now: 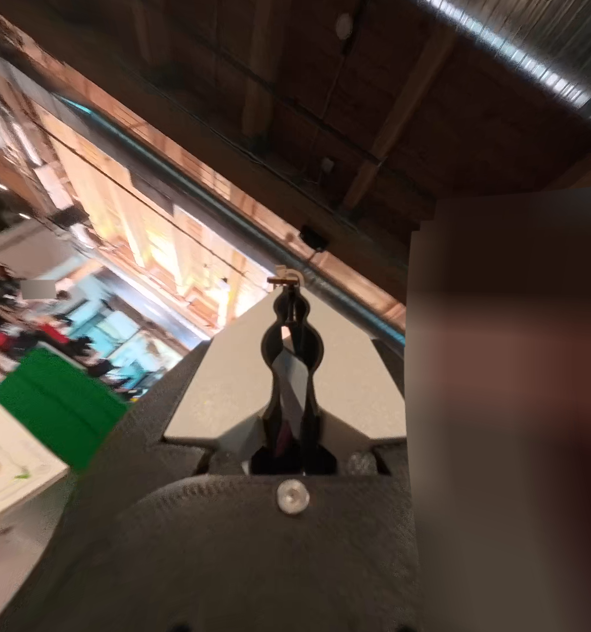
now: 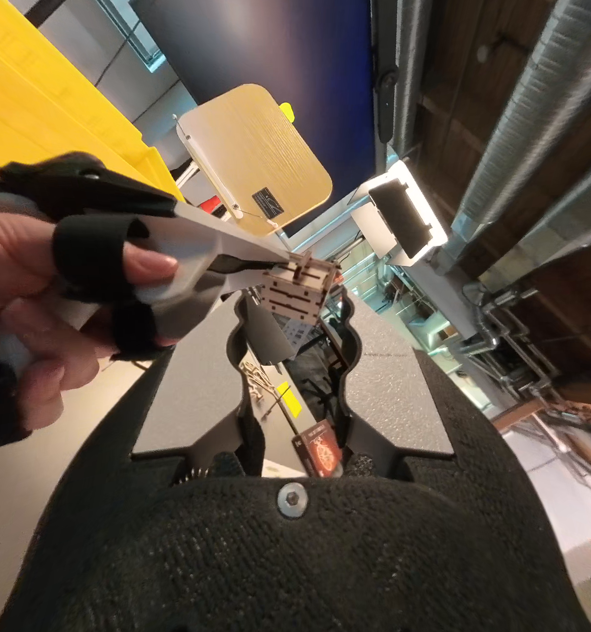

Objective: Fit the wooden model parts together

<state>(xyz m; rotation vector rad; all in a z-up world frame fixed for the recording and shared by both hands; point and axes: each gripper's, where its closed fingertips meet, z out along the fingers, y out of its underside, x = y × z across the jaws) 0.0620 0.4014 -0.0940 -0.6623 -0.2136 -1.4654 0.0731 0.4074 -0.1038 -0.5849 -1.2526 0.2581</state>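
Observation:
In the right wrist view my right gripper (image 2: 296, 297) is shut on a small box-like wooden assembly (image 2: 297, 294) with dark slots and holds it up in the air. The left gripper (image 2: 287, 261) comes in from the left, held by a person's hand (image 2: 31, 273). Its tips meet the top of the assembly, where a small wooden tab (image 2: 304, 261) sticks up. In the left wrist view, which is blurred and points up toward the ceiling, my left gripper (image 1: 286, 287) is shut on a thin wooden part (image 1: 282, 279) at its very tip.
A yellow bin (image 2: 48, 102) and a tan board (image 2: 260, 154) lie behind the grippers. Below, a white table (image 2: 191, 383) holds loose wooden cut-outs (image 2: 256, 376) and a dark red card (image 2: 321, 451). A green block (image 1: 58, 403) stands by the table edge (image 1: 7, 478).

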